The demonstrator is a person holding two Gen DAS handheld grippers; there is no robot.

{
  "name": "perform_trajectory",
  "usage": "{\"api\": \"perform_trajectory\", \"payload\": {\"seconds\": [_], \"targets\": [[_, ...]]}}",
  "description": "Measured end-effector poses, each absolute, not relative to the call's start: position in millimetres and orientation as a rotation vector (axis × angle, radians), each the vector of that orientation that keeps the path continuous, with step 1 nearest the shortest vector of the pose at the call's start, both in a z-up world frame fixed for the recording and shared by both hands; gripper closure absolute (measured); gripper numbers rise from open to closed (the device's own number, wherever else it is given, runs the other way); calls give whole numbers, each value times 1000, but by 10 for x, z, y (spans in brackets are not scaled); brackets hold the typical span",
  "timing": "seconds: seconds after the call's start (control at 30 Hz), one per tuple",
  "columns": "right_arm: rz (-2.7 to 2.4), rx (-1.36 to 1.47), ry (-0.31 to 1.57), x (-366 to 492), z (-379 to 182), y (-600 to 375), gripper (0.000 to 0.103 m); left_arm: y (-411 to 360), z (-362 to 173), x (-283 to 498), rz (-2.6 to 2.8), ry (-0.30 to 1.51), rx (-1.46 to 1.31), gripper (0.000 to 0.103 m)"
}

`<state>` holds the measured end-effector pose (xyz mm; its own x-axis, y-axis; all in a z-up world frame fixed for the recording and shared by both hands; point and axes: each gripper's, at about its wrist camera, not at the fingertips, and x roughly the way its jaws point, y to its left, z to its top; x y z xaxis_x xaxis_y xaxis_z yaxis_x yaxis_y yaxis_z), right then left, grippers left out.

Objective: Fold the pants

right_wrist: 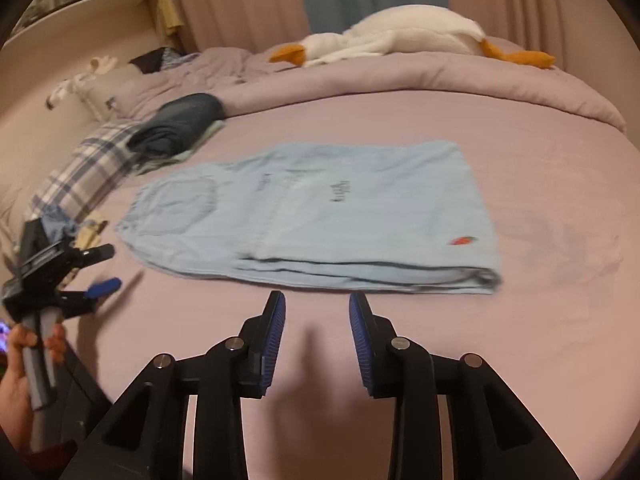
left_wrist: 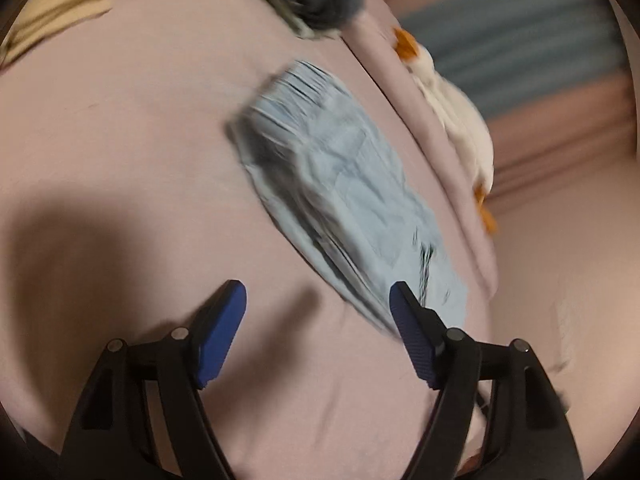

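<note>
the pants (right_wrist: 316, 216) are light blue and lie folded flat in the middle of my bed (right_wrist: 540, 184), on the pink-lilac sheet, with the layered edges turned toward me. in the right wrist view i see them whole: a small red mark near the right corner, dark writing on top, and the rounded waist part at the left. in the left wrist view the same pants (left_wrist: 344, 184) are blurred and run on a slant, and only there one corner of them goes behind my right-side finger.

the right view alone shows the dark folded clothes (right_wrist: 180, 124) beyond the pants, the checked cloth (right_wrist: 84, 168) at the left, and the white plush goose (right_wrist: 404, 36) on the rolled blanket at the back. the left view shows the goose (left_wrist: 452, 116) only as a blurred strip.

my right gripper (right_wrist: 317, 308) points down at the sheet just before the near edge of the pants; its blue pads stand a little apart and nothing is between them. my left gripper (left_wrist: 318, 300) has its pads wide apart over bare sheet, also holding nothing. in the right view my left hand (right_wrist: 24, 364) holds that tool by the grey handle at the far left, its fingers pointing toward the pants.
</note>
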<state>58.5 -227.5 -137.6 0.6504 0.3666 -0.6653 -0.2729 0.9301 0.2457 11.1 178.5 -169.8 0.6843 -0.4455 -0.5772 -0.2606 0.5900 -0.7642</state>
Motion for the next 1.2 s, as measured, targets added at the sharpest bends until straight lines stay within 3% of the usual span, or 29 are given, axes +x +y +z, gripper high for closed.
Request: {"api": "perform_trajectory", "payload": {"seconds": [0.2,0.3,0.5,0.53,0.63,0.7,0.9,1.0,1.2], "targets": [[444,105,776,620,-1333,-1918,70,1779,-1783,389,-73,828,-1030,28],[464,91,773,609,-1305,-1825,70,1856,-1765,536,-50,801,-1066,19],[471,79,773,686,-1255,-1764,70,2044,-1768,770,35,733,-1150,20],[470,87,779,722,-1258,-1762,70,2074,-1767,791,28,734,-1166,23],[474,95,804,831,-1292,-1744,70,2166,-1827,848,9,792,-1175,70],[477,89,827,950,-1329,-1690,70,2238,-1899,798,-31,796,-1228,73],[489,55,884,1577,-1403,-1312,70,2148,-1532,692,-69,751,-996,79],[479,40,912,1980,-1424,-1119,82,2055,-1300,644,-115,690,-876,80],[377,-66,995,2604,-1624,-815,85,1940,-1162,608,-158,653,-768,80]]}}
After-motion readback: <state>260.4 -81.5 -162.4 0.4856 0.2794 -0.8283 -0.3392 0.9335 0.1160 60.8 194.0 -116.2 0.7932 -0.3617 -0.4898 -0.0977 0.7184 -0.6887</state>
